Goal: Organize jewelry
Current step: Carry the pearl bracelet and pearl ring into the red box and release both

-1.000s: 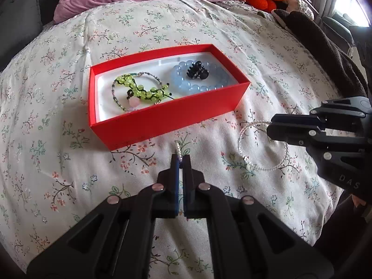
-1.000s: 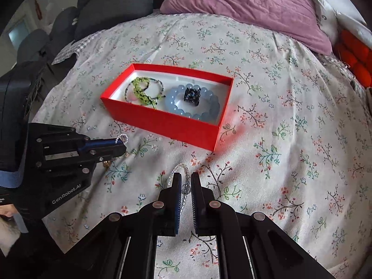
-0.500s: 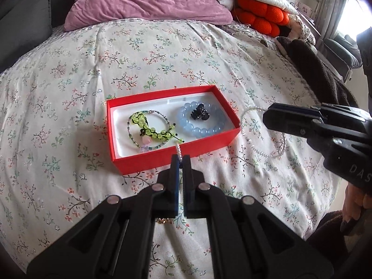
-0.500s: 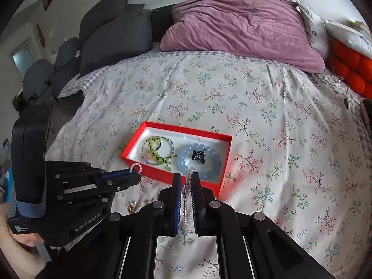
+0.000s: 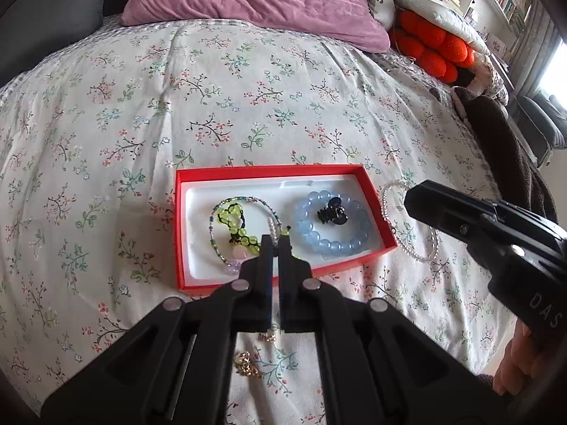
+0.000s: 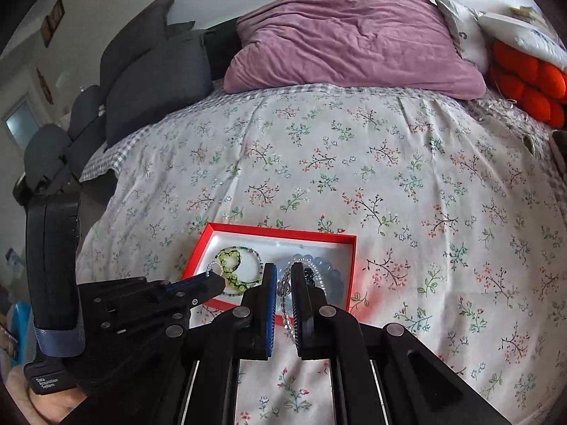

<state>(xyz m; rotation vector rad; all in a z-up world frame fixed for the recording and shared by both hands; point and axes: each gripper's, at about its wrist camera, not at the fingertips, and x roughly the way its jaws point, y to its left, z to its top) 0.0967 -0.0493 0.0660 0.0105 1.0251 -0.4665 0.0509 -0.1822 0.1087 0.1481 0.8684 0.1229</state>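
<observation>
A red box [image 5: 180, 233] [image 6: 283, 233] lies open on the floral bedspread. Inside are a green bead bracelet [image 5: 234, 219] [image 6: 230, 262], a blue bead bracelet [image 5: 329, 241] [image 6: 333, 276] and a black clip [image 5: 331, 212]. My left gripper [image 5: 274, 244] [image 6: 219, 279] is shut on a thin pearl strand [image 5: 273, 226], held in the air over the box's near side. My right gripper [image 6: 283, 276] [image 5: 407, 198] is shut on a clear bead bracelet [image 6: 285, 288] whose loop [image 5: 407, 233] hangs just right of the box.
A small gold trinket [image 5: 246, 363] lies on the bedspread near the front edge, under my left gripper. A mauve pillow [image 6: 354, 35], grey cushions [image 6: 152, 71] and an orange cushion [image 5: 432, 49] sit at the head. A dark blanket [image 5: 503, 134] drapes the right edge.
Both grippers have risen off the bedspread with their strands and tipped up; the box now looks smaller and lies under the fingertips. The clear bracelet has left the cover and hangs.
</observation>
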